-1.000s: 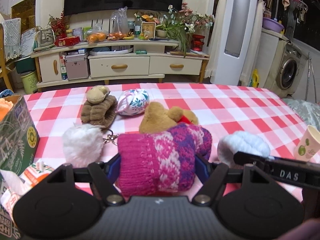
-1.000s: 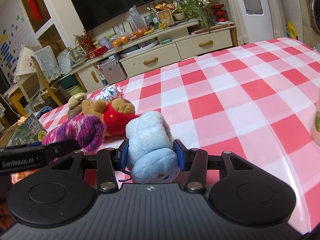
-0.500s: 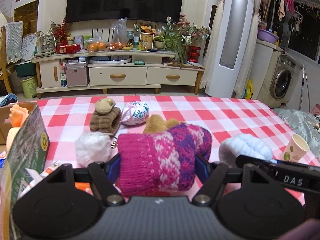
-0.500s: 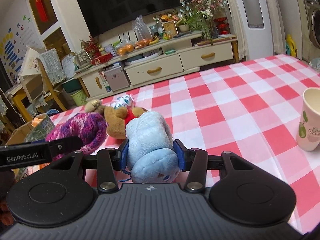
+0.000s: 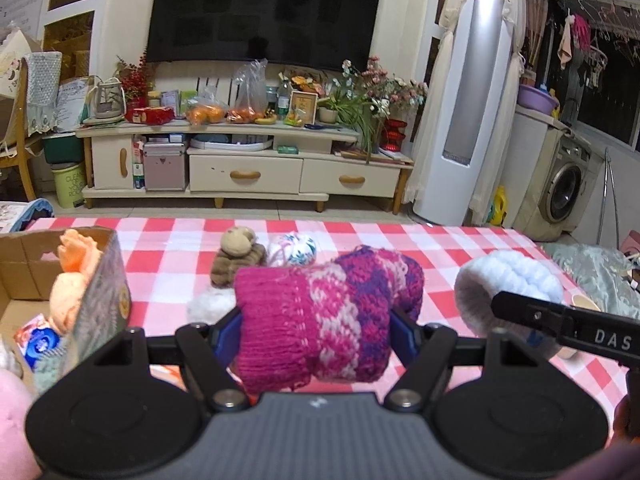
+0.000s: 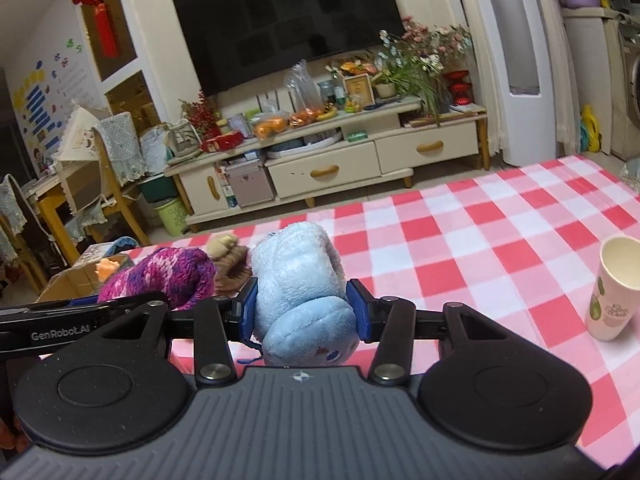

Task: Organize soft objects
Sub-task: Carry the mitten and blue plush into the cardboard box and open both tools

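My left gripper (image 5: 316, 328) is shut on a pink and purple knitted mitten (image 5: 320, 316), held above the red-checked table (image 5: 168, 248). My right gripper (image 6: 302, 310) is shut on a light blue plush slipper (image 6: 300, 280), also held above the table. The slipper shows in the left wrist view (image 5: 504, 284) to the right of the mitten; the mitten shows in the right wrist view (image 6: 160, 276) to the left. A cardboard box (image 5: 52, 280) with soft items stands at the left. A brown plush (image 5: 238, 256), a floral pouch (image 5: 292, 248) and a white pompom (image 5: 210, 306) lie on the table.
A paper cup (image 6: 614, 288) stands on the table at the right. A TV cabinet (image 5: 248, 160) stands beyond the table's far edge. A washing machine (image 5: 564, 192) is at the far right. A wooden chair (image 6: 108, 184) is at the left.
Both grippers have risen and pulled back with their objects. The table objects sit lower and farther in view, and the box's inside now shows at the left.
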`<control>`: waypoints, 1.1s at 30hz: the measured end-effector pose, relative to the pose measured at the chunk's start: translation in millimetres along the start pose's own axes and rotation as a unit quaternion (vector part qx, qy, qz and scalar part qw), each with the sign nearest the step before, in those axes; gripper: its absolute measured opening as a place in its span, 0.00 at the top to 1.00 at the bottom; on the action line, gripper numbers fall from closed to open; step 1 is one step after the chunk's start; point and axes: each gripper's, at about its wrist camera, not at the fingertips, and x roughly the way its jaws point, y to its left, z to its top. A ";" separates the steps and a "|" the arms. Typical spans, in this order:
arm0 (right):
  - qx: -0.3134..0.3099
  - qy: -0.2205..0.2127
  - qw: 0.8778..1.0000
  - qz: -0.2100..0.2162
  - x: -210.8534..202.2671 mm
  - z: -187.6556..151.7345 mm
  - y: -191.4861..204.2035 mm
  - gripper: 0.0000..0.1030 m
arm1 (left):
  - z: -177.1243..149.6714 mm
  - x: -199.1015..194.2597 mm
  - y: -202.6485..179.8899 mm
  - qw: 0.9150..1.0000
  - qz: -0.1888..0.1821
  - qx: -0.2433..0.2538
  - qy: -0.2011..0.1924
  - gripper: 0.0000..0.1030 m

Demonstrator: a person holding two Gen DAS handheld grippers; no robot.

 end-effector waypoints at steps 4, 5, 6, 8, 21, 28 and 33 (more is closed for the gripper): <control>-0.005 -0.005 1.000 0.018 5.2 6.9 15.2 0.44 | 4.1 -6.9 11.7 1.000 0.006 -0.009 -0.009 0.30; -0.007 -0.005 1.000 0.023 6.7 8.6 19.0 0.44 | 5.3 -8.1 14.8 1.000 0.008 -0.011 -0.011 0.30; -0.009 -0.006 1.000 0.028 8.1 10.5 23.4 0.44 | 6.7 -9.8 18.3 1.000 0.010 -0.014 -0.014 0.30; -0.011 -0.007 0.999 0.039 11.7 14.5 33.1 0.44 | 8.9 -14.0 25.3 1.000 0.014 -0.019 -0.020 0.30; -0.029 0.008 0.989 0.143 55.6 31.0 110.0 0.44 | 27.1 -38.5 91.2 0.992 0.075 -0.077 -0.059 0.30; -0.038 0.032 0.979 0.197 89.6 27.1 162.9 0.44 | 32.8 -45.3 141.7 0.981 0.133 -0.120 -0.069 0.30; -0.038 0.056 0.972 0.225 110.4 19.4 188.0 0.44 | 31.5 -47.3 170.9 0.973 0.175 -0.138 -0.065 0.30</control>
